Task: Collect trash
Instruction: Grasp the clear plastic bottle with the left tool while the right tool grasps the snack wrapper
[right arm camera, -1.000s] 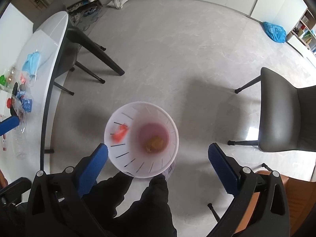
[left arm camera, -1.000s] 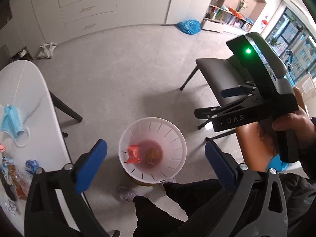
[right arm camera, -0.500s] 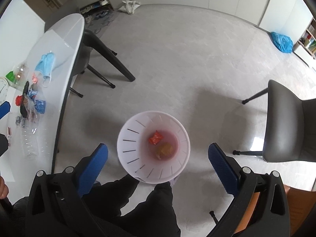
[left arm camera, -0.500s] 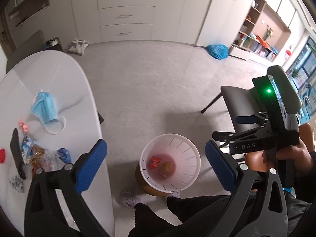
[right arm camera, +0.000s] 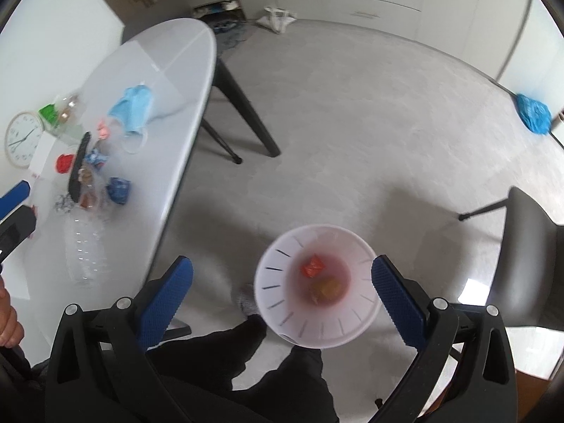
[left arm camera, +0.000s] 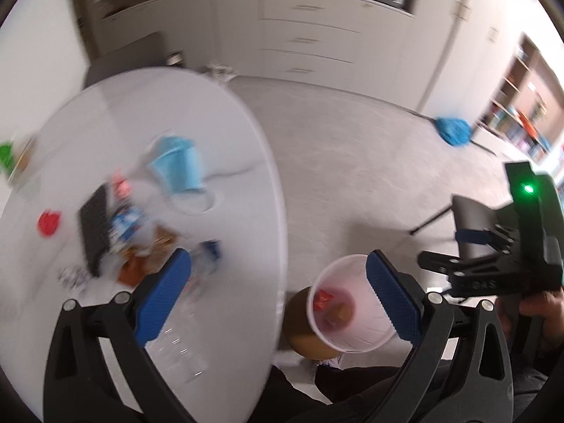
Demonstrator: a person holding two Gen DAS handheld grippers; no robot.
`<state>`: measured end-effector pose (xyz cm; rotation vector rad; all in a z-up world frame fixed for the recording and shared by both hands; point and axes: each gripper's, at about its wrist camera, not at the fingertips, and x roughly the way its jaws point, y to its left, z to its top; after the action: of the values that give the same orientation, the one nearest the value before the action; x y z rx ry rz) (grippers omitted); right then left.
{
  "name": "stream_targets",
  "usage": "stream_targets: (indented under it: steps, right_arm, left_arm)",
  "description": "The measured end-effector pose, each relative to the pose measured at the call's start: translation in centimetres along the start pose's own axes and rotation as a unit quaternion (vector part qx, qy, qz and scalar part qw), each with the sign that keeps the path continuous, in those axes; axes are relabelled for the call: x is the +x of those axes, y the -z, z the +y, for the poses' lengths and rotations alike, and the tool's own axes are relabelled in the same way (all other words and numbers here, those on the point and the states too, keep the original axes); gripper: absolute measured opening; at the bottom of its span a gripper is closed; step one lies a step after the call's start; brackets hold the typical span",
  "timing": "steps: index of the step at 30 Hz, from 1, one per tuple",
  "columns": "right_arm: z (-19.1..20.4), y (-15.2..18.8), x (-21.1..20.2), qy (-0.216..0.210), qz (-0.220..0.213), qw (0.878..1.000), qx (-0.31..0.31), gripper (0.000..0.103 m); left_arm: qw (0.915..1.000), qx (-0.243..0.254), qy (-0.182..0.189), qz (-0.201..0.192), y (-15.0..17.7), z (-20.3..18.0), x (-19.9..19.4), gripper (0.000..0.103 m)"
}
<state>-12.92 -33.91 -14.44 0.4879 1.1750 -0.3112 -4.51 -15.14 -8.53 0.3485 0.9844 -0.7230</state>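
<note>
The left gripper [left arm camera: 278, 278] is held above the near edge of the white table [left arm camera: 211, 112], and its two blue fingers stand wide apart with nothing between them. The right gripper [right arm camera: 282, 283] is held above the floor, over the white bin [right arm camera: 319, 287], and its fingers are also wide apart and hold nothing. In the left wrist view the right gripper appears at the right side, in the person's hand [left arm camera: 539, 306], with a green light on it.

The bin stands on the grey floor [right arm camera: 370, 123], just beside the table edge and in front of the person's dark legs. Inside it lie a red wrapper [right arm camera: 313, 266] and a brownish wrapper [right arm camera: 328, 288], close to each other at the bottom.

The other trash lies on the table. A blue face mask [right arm camera: 134, 109] is near the table edge. Nearer to the person there are a black flat object [right arm camera: 78, 165], a crumpled blue wrapper [right arm camera: 119, 190], a red piece [right arm camera: 64, 163], a small pink piece [right arm camera: 103, 129] and a clear plastic bottle [right arm camera: 86, 246] that lies on its side. A round clock [right arm camera: 23, 139] lies at the far side of the table. The left wrist view is blurred, so the small things are hard to tell there.

A dark chair [right arm camera: 528, 257] stands to the right of the bin, and a blue bag [right arm camera: 534, 112] lies far away on the floor.
</note>
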Motion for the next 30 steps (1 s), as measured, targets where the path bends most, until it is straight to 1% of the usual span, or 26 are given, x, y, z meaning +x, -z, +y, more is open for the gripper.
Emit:
stream_targets:
  steps: [1, 4, 7, 9, 12, 15, 18, 21, 25, 27, 29, 30]
  right_arm:
    - [0.6, -0.2, 0.1, -0.003, 0.000, 1.000, -0.006, 0.101]
    - [2.7, -0.9, 0.2, -0.007, -0.003, 1.000, -0.027, 0.101]
    - [4.6, -1.6, 0.4, -0.011, -0.004, 0.999, -0.047, 0.101]
    - [5.7, -2.1, 0.6, -0.013, -0.005, 0.998, -0.057, 0.101]
    - [7.2, -2.8, 0.9, -0.017, -0.006, 0.998, -0.067, 0.101]
    - [8.6, -3.2, 1.3, -0.022, -0.004, 0.997, -0.075, 0.101]
    - [9.8, -3.5, 1.8, -0.022, 0.001, 0.996, -0.083, 0.101]
    - [10.8, -3.6, 2.2, -0.021, 0.008, 0.996, -0.089, 0.101]
    - [11.7, -3.5, 2.5, -0.021, 0.016, 0.995, -0.093, 0.101]
    - [12.1, -3.4, 2.6, -0.020, 0.020, 0.995, -0.096, 0.101]
    - [12.7, -3.4, 2.8, -0.020, 0.025, 0.994, -0.103, 0.101]
    - [13.0, -3.4, 2.9, -0.020, 0.027, 0.994, -0.107, 0.101]
  left_arm:
    - [0.9997, -0.023, -0.010, 0.004, 0.2, 1.4, -0.1, 0.095]
    - [0.9971, -0.069, -0.032, 0.009, 1.0, 4.5, -0.1, 0.095]
    - [0.9914, -0.115, -0.057, 0.022, 2.0, 7.7, 0.2, 0.095]
    - [0.9882, -0.134, -0.066, 0.034, 2.7, 9.0, 0.6, 0.095]
    - [0.9817, -0.160, -0.083, 0.062, 3.9, 11.0, 1.7, 0.095]
    - [0.9751, -0.174, -0.091, 0.102, 5.5, 12.8, 3.6, 0.095]
    - [0.9707, -0.184, -0.083, 0.130, 6.7, 13.9, 5.2, 0.095]
    - [0.9631, -0.210, -0.059, 0.158, 7.8, 15.0, 7.1, 0.095]
    - [0.9580, -0.213, -0.056, 0.183, 8.5, 15.6, 9.0, 0.095]
    - [0.9570, -0.211, -0.049, 0.193, 8.8, 15.7, 9.9, 0.095]
    - [0.9575, -0.212, -0.045, 0.191, 8.8, 15.7, 10.3, 0.095]
    - [0.9578, -0.213, -0.043, 0.189, 8.8, 15.8, 10.4, 0.092]
